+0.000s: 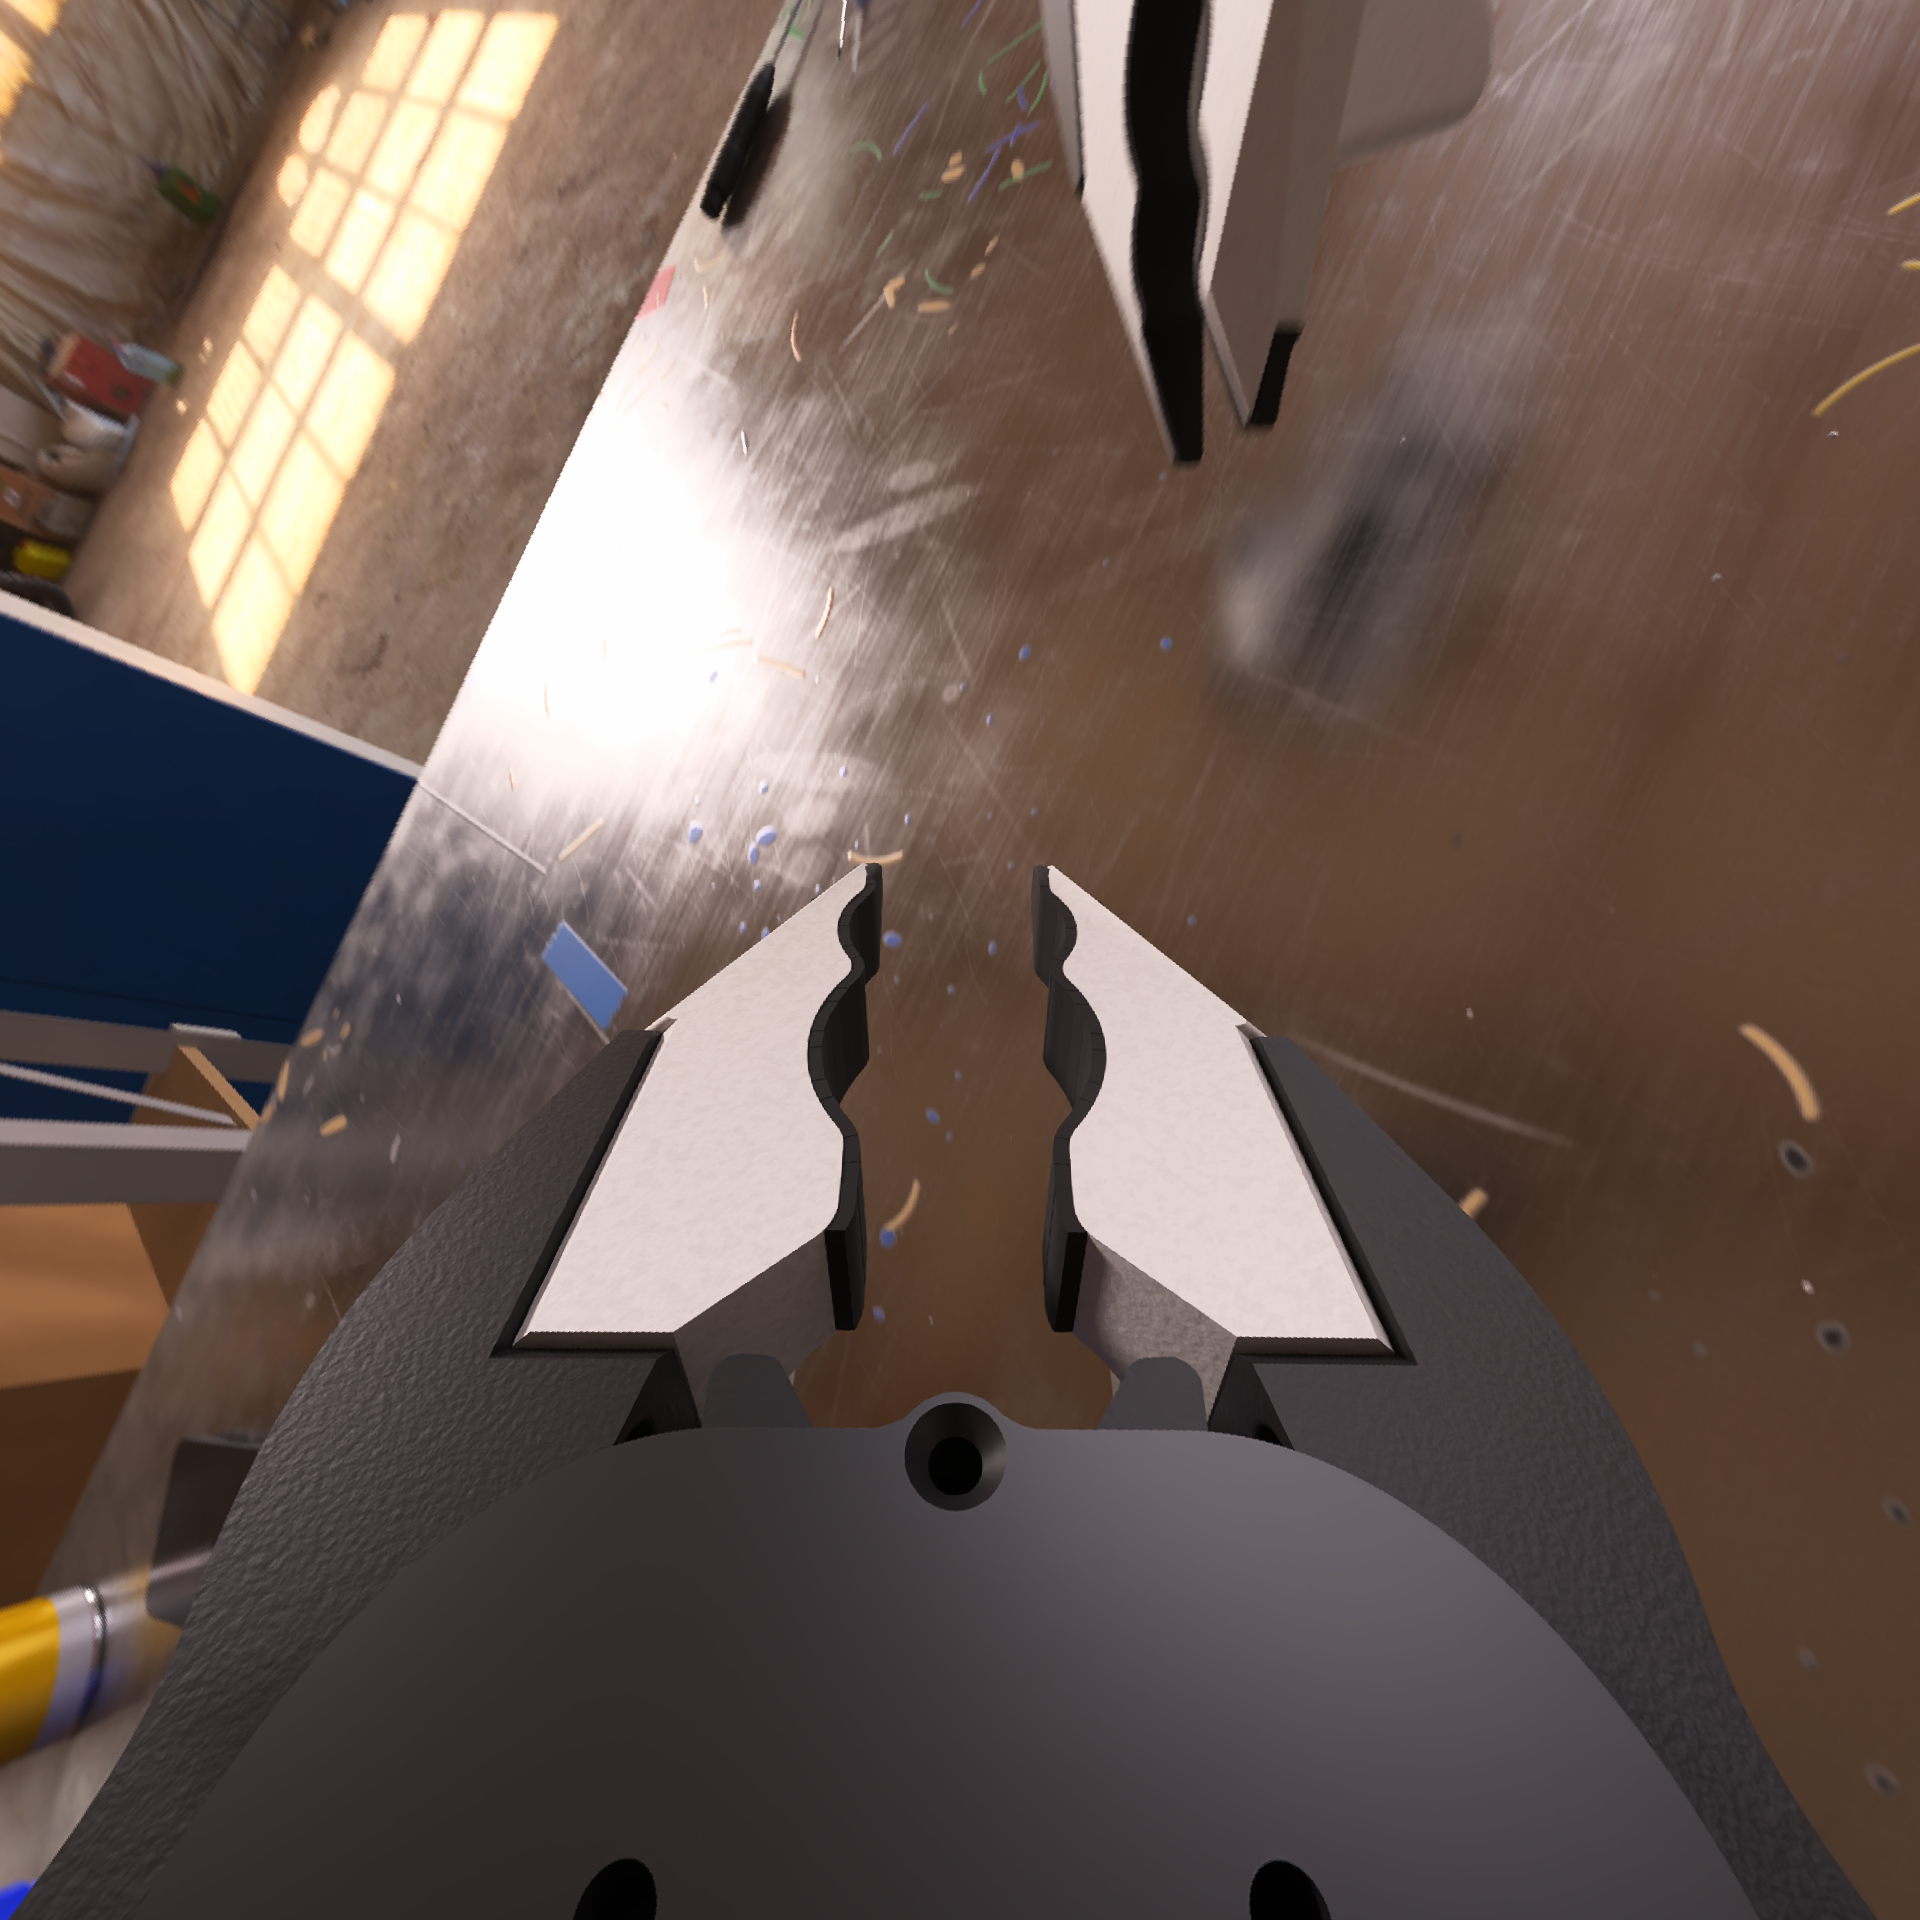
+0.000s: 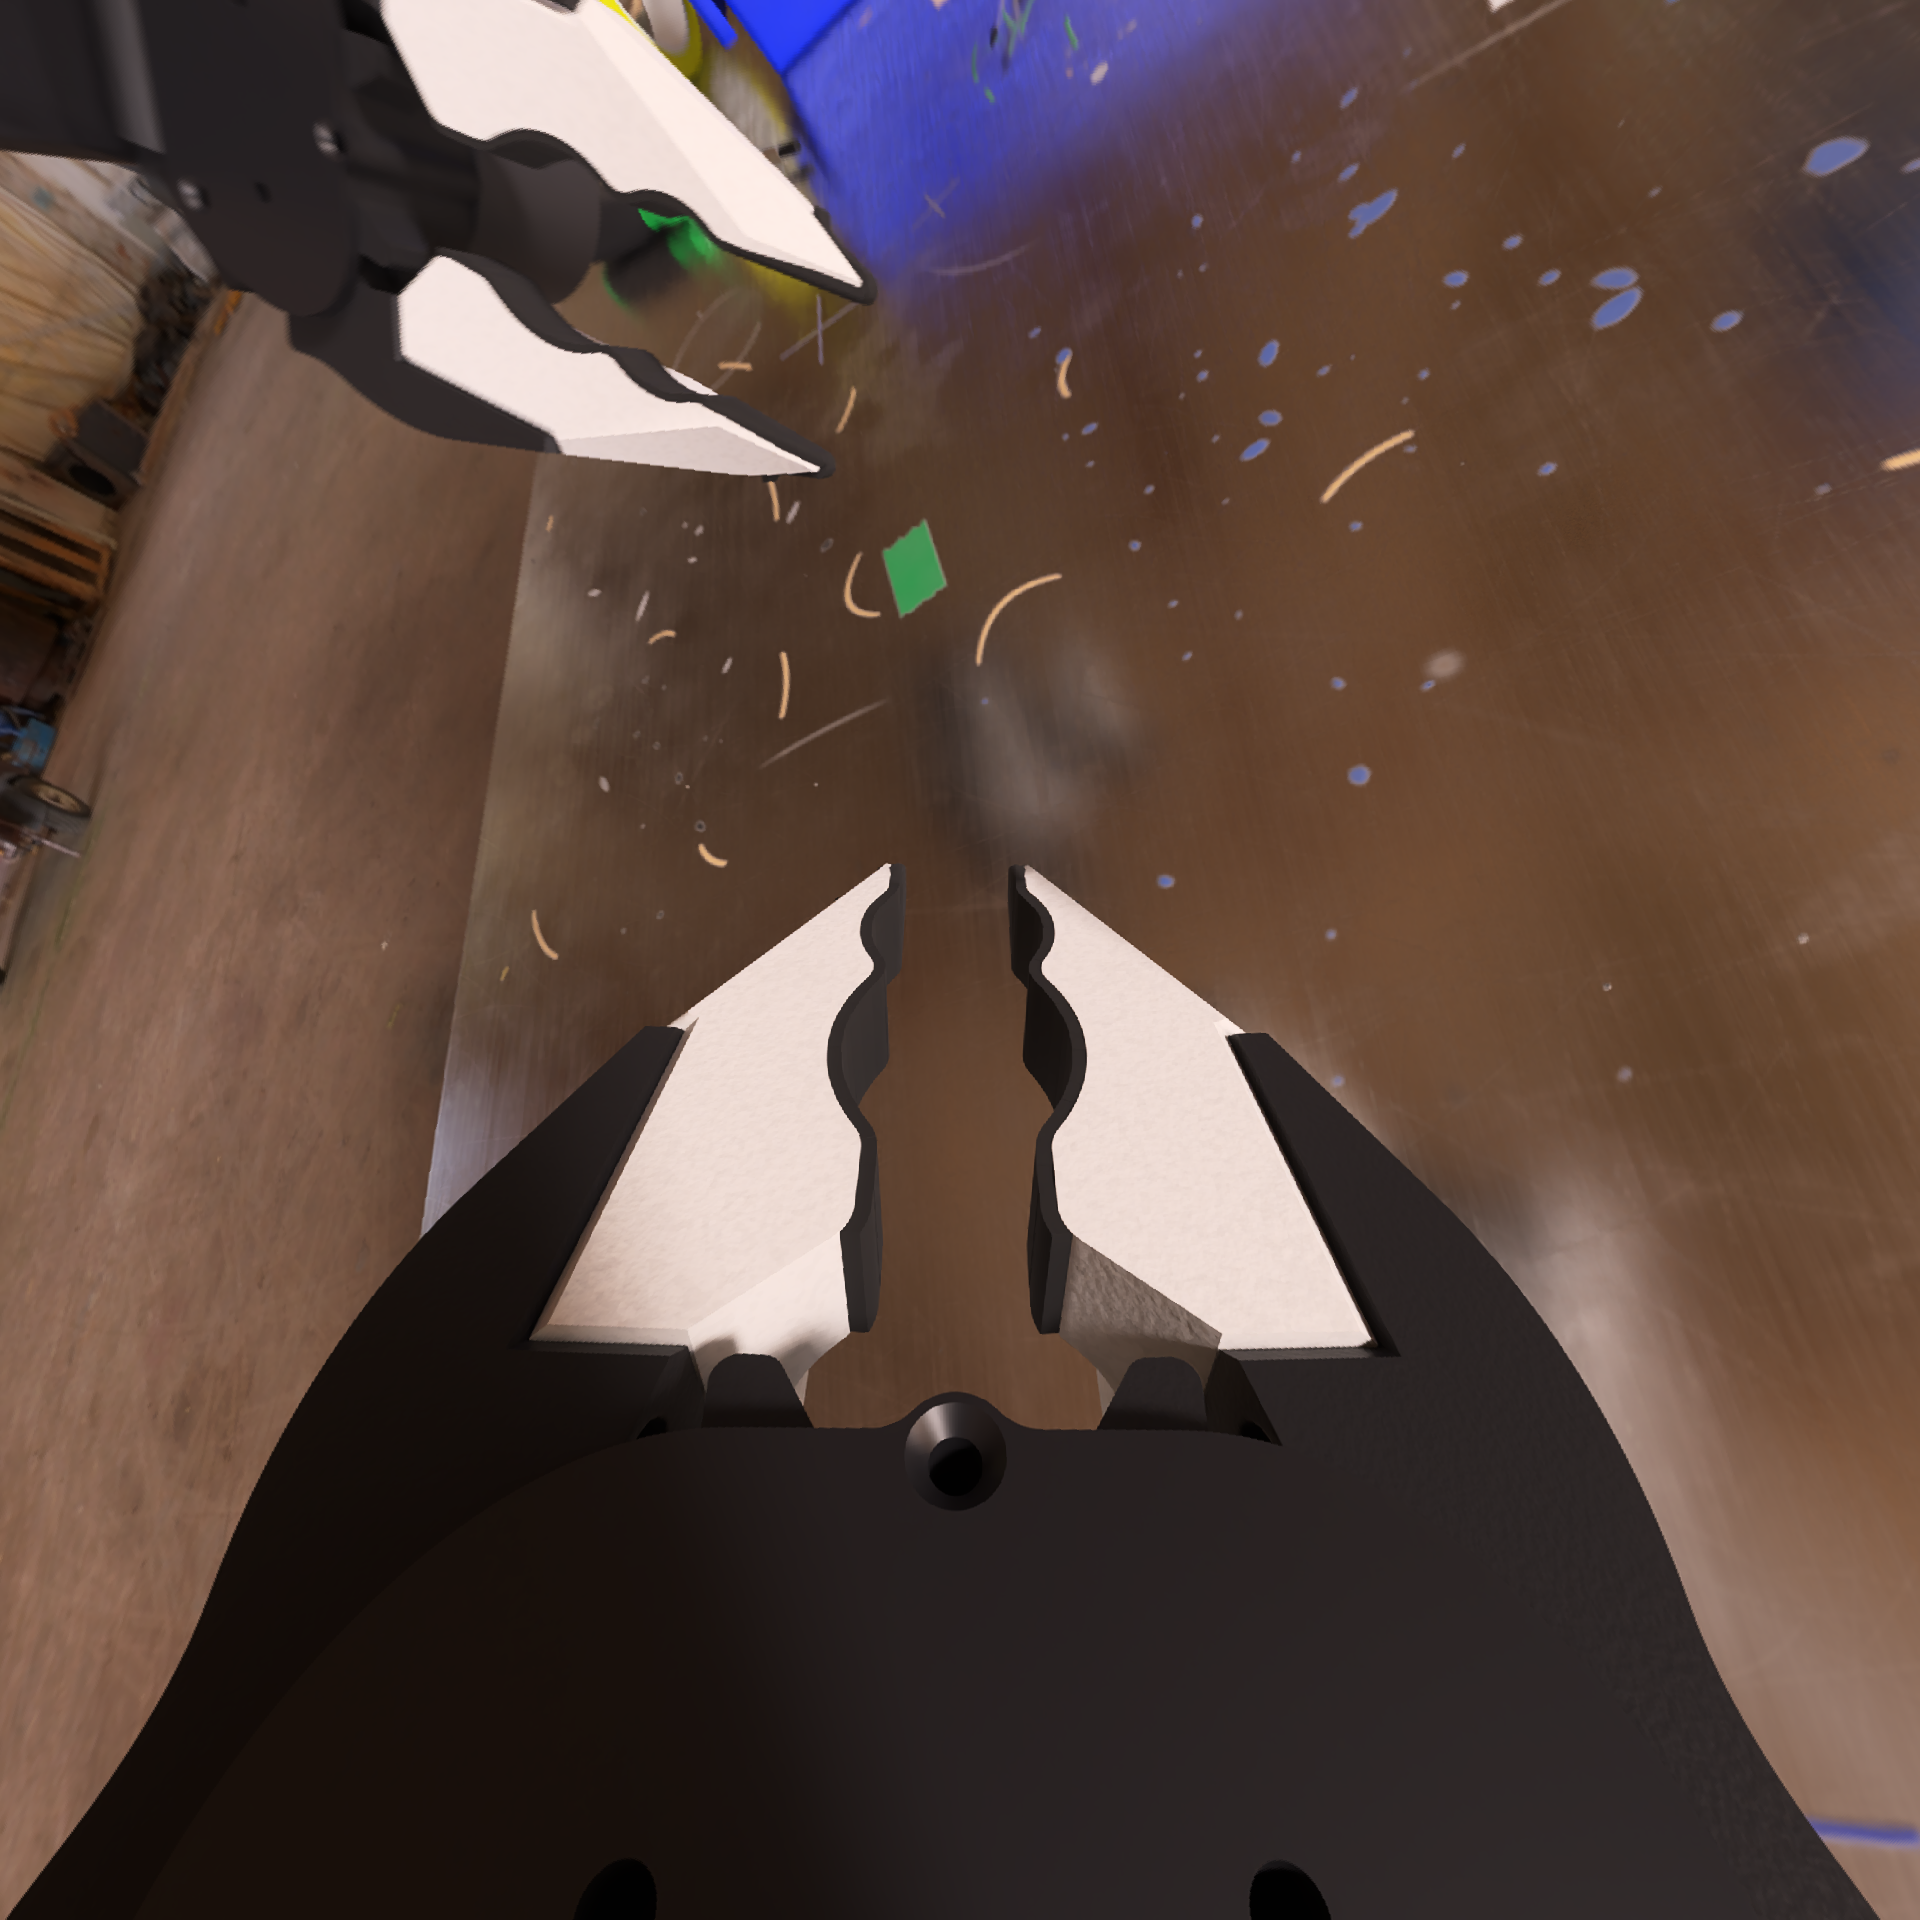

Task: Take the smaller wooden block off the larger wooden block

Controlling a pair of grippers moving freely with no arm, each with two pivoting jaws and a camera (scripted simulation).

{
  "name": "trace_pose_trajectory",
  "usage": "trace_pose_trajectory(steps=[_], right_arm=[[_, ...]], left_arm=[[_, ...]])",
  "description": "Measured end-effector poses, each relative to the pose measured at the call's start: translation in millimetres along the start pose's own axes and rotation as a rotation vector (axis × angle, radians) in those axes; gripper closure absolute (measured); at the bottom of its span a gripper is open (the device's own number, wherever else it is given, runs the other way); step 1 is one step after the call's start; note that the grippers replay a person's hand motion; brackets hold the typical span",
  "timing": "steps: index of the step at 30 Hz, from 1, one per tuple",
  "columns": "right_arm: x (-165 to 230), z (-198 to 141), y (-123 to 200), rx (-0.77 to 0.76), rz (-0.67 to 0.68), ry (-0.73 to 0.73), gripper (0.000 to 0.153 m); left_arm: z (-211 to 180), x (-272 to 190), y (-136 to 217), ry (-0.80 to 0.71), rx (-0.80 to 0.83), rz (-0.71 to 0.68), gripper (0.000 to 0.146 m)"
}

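Neither wooden block shows, perhaps hidden; with left gripper and right gripper both released and empty, you should find the stack first.

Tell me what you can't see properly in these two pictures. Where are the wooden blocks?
- Wooden blocks: not in either view, so their place cannot be told.
- Grey smudge, left wrist view: too blurred to name.
- Yellow and silver object, left wrist view: cut off by the picture's edge.
- Green thing, right wrist view: mostly hidden behind the left gripper.
- Table: blurred far off in both views.
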State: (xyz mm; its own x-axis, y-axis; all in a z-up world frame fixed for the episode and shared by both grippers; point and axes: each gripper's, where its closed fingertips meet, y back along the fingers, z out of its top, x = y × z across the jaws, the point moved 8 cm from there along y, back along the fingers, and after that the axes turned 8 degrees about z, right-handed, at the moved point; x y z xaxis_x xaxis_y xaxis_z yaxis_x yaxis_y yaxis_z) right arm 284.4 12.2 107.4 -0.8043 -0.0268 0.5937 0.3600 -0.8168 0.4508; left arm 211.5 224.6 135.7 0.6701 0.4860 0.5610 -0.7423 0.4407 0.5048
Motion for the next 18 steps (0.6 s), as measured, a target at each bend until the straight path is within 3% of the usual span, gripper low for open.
trace_pose_trajectory(steps=[4, 10, 13, 18], right_arm=[[15.0, -9.4, 6.3, -0.023, -0.015, 0.035, 0.123], [33.8, -16.6, -25.3, -0.018, -0.105, 0.092, 0.094], [39.0, -14.8, -40.3, -0.035, -0.181, 0.123, 0.096], [36.1, -12.1, -34.7, -0.028, -0.229, 0.176, 0.117]], left_arm=[[-17.9, 10.9, 10.4, 0.071, 0.035, 0.005, 0.111], [-42.6, 24.8, 2.5, 0.237, 0.079, -0.080, 0.097], [-45.3, 20.1, -2.6, 0.271, 0.085, -0.126, 0.100], [-41.1, 3.8, -8.2, 0.271, 0.085, -0.148, 0.108]])
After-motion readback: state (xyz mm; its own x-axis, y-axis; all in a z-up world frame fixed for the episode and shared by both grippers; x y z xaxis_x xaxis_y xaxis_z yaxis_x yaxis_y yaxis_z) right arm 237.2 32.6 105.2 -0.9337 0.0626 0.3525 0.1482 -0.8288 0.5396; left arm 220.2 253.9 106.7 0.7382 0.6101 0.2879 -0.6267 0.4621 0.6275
